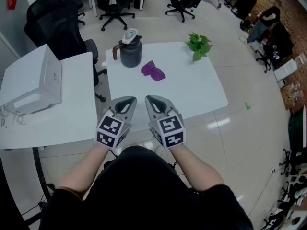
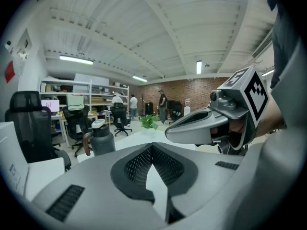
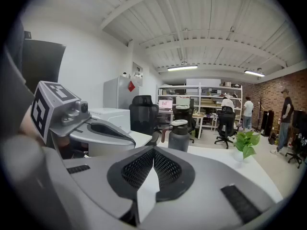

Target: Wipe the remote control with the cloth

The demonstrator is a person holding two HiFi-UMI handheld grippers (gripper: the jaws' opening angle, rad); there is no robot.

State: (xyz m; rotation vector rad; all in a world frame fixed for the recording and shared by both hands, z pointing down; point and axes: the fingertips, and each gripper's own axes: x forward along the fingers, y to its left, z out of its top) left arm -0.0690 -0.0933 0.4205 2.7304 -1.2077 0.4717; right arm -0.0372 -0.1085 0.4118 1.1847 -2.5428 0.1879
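Left claw (image 1: 125, 101) and right claw (image 1: 154, 100): both clenched, pads together, nothing held, side by side over near edge of table (image 1: 201, 90). Purple cloth (image 1: 153, 71) lies crumpled at 12 o'clock from claws, untouched; grey jug (image 1: 130, 49) at its 10 o'clock.

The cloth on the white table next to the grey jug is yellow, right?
Not yellow. The head view shows that the cloth is purple. It does lie on the white table next to the grey jug.
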